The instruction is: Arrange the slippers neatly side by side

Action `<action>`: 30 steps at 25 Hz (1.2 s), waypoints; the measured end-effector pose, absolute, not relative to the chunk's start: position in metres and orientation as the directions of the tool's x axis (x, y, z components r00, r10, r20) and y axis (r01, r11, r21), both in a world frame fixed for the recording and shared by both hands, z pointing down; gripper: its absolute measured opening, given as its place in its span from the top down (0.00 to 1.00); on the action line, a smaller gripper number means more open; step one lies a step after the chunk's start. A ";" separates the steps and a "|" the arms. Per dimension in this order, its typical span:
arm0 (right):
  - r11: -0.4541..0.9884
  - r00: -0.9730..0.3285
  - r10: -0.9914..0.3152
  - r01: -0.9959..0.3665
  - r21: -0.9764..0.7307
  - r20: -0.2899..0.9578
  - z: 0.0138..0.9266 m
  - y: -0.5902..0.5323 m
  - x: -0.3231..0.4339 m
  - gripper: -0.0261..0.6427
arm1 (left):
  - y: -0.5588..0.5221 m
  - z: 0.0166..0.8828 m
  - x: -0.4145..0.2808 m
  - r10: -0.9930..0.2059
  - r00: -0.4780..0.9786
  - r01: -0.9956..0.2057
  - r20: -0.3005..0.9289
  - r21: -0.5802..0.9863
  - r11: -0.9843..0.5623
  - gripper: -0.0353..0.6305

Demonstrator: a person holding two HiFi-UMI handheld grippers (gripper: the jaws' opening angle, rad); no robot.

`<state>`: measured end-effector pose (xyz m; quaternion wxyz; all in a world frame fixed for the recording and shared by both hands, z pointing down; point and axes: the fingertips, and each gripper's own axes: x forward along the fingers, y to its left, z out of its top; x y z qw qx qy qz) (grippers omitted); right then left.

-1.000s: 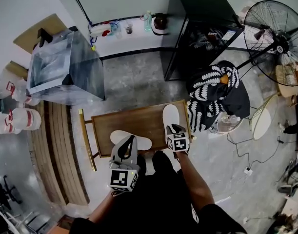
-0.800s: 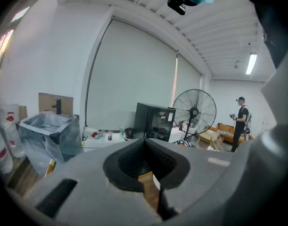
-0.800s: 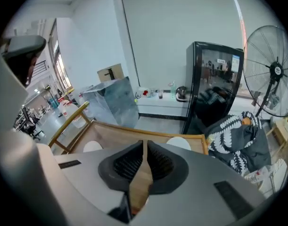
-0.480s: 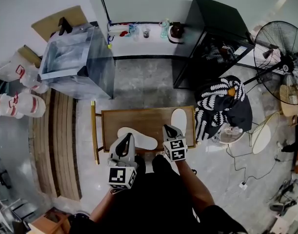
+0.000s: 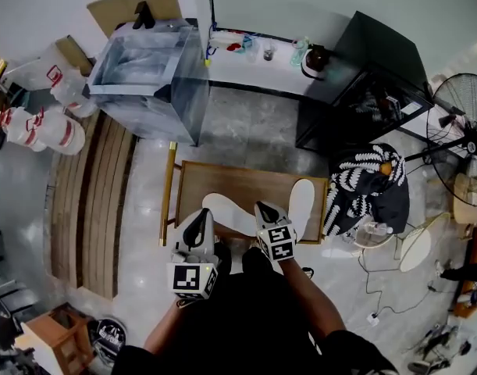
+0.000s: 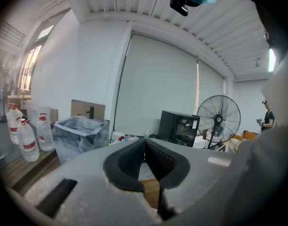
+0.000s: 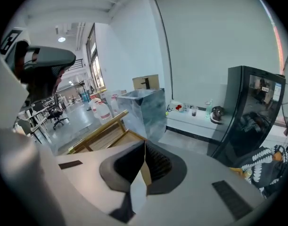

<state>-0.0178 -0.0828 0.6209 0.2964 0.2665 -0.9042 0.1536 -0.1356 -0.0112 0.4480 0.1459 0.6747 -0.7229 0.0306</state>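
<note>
Left gripper first: its jaws are pressed together with nothing between them, as the left gripper view shows, and its tip hangs at the near edge of the table, right by the left end of one slipper. Right gripper is closed too, pads meeting tip to tip in the right gripper view. A sliver of wood and a sliver of white show through the gap behind the pads. From the head view its tip sits over the near side of the table, above the right end of that same slipper; whether it touches, I can't tell.

Now the room, big to small, all taken from the table. Beyond its far left corner stands a large clear box. Beyond its far right corner there's a black cabinet. Well off past the right end is a standing fan. Just beside the right end lies a black-and-white striped cloth. Far out to the left sit big water jugs.

And the pair itself, both white, both on the tabletop. The crosswise slipper lies along the near edge, between the two grippers. The lengthwise slipper lies at the right end, pointing away from the person. The two are set at an angle to each other, not side by side, with bare wood between them.
</note>
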 end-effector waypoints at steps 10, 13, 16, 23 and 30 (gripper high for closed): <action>0.901 -0.704 -0.279 -0.427 -0.075 0.653 0.635 -0.054 -0.071 0.94 | 0.029 0.460 -0.171 -0.949 -0.155 -0.963 0.274 0.173 0.207 0.92; 0.916 -0.693 -0.253 -0.396 -0.064 0.676 0.647 -0.048 -0.081 0.94 | 0.036 0.463 -0.180 -0.944 -0.177 -0.953 0.279 0.189 0.235 0.92; 0.923 -0.675 -0.234 -0.381 -0.058 0.700 0.665 -0.043 -0.086 0.94 | 0.041 0.468 -0.188 -0.938 -0.194 -0.946 0.287 0.200 0.257 0.92; 0.965 -0.628 -0.145 -0.261 -0.032 0.765 0.697 -0.032 -0.103 0.93 | 0.048 0.485 -0.206 -0.920 -0.224 -0.927 0.321 0.220 0.302 0.92; 0.984 -0.548 -0.038 -0.164 -0.063 0.836 0.731 -0.021 -0.112 0.93 | 0.041 0.483 -0.223 -0.917 -0.224 -0.928 0.330 0.215 0.303 0.92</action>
